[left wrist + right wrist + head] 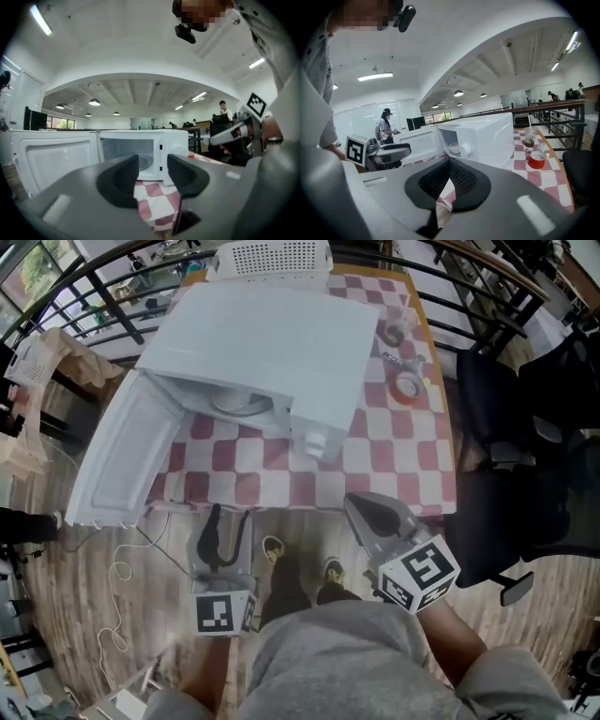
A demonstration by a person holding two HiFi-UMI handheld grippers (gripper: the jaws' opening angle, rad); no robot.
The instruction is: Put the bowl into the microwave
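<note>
The white microwave [272,343] stands on the red-checked table [394,456] with its door [122,460] swung wide to the left. A pale bowl [239,404] sits inside the cavity, also seen through the opening in the right gripper view as the bowl [454,148]. My left gripper [231,512] hangs below the table's front edge, in front of the open cavity, its jaws apart with nothing between them; the left gripper [153,168] frames only checked cloth. My right gripper [354,501] is near the front edge further right, pads together and empty, and so is the right gripper [450,171].
A red-rimmed cup [408,387] and a clear cup [392,332] stand on the table's right side. A white basket [272,256] sits behind the microwave. Black office chairs [525,474] crowd the right. A cable [122,568] trails over the wooden floor at left.
</note>
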